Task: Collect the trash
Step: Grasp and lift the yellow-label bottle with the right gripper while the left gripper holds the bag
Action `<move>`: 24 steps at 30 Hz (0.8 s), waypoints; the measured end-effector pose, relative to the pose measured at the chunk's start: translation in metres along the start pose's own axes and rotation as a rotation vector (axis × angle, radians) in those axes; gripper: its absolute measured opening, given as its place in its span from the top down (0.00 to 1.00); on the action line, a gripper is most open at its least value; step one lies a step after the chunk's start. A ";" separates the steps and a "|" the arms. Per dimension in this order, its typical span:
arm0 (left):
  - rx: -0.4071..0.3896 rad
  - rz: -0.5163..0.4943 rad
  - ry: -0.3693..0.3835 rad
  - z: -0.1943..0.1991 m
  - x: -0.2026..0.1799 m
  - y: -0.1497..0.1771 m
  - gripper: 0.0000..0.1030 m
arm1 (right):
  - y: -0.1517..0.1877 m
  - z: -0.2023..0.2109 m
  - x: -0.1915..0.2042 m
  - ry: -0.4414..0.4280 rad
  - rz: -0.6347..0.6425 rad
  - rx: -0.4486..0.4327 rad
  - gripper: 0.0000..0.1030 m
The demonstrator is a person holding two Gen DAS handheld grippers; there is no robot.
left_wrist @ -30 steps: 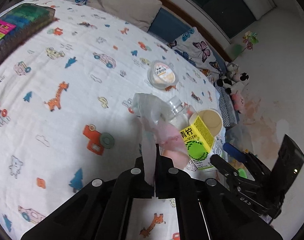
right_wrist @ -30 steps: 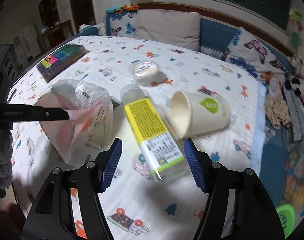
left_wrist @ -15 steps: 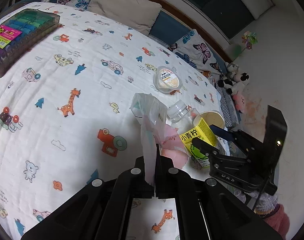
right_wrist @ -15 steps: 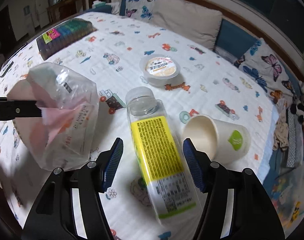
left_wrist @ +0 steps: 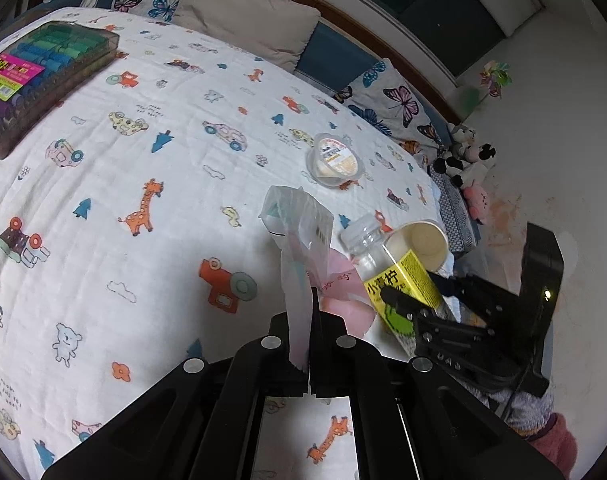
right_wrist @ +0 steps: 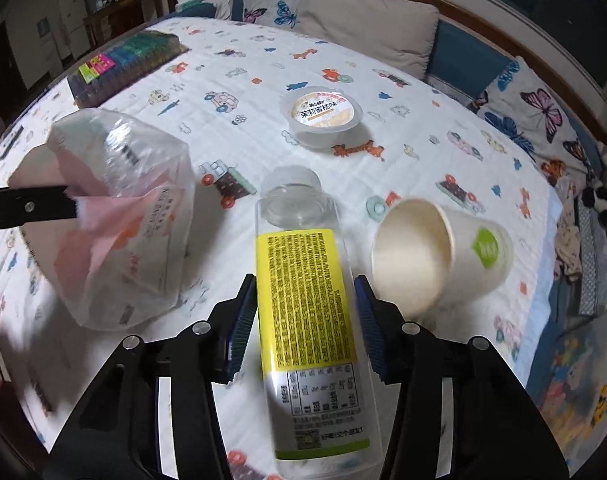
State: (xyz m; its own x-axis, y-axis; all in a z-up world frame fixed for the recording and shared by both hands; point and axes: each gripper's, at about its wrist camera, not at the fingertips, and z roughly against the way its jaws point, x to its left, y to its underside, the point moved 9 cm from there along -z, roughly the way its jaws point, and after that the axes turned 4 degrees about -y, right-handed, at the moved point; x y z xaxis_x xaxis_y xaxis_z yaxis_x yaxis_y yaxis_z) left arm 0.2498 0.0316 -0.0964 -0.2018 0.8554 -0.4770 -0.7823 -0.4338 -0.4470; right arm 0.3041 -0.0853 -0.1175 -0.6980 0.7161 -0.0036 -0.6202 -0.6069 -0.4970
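The bottle (right_wrist: 309, 308), clear with a yellow label and no cap, lies on its side on the bed (right_wrist: 263, 64), neck pointing to the far side. The right gripper (right_wrist: 305, 312) straddles its middle; its blue pads (right_wrist: 241, 320) stand on either side of the label and the jaws are closing. The left pad looks to be at the label's edge and the right pad just beside the bottle, so a firm grip is not yet plain.

Just right of the bottle a paper cup (right_wrist: 443, 256) lies on its side, mouth toward the near left, close to the right pad. Farther off, past the bottle's neck, sits a sealed pudding cup (right_wrist: 321, 114), upright.

To the left, the left gripper (left_wrist: 309, 316) has its jaws fully shut on the edge of a clear plastic bag (right_wrist: 119, 220) with pink printing, held up so that its mouth faces the bottle. The bag looks empty, or nearly so; nothing solid shows through it.

At the far left of the bed is a box (right_wrist: 127, 64) of coloured rolls, which does not look like trash.

By my reading the job is at its start: the bag is ready, but nothing is in it. The bottle, paper cup and pudding cup are all left to collect, the bottle first.
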 end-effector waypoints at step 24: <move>0.087 -0.247 0.133 0.004 -0.121 0.061 0.99 | 0.132 0.142 -0.023 0.112 -0.331 -0.200 0.54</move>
State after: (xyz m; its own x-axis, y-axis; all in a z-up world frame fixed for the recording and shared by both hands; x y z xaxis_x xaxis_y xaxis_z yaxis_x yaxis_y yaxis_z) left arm 0.2235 -0.0973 -0.0629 0.0758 0.8848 -0.4597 -0.8470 -0.1861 -0.4979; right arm 0.1867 -0.2309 -0.0596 -0.4220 0.9015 0.0958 -0.7152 -0.2661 -0.6463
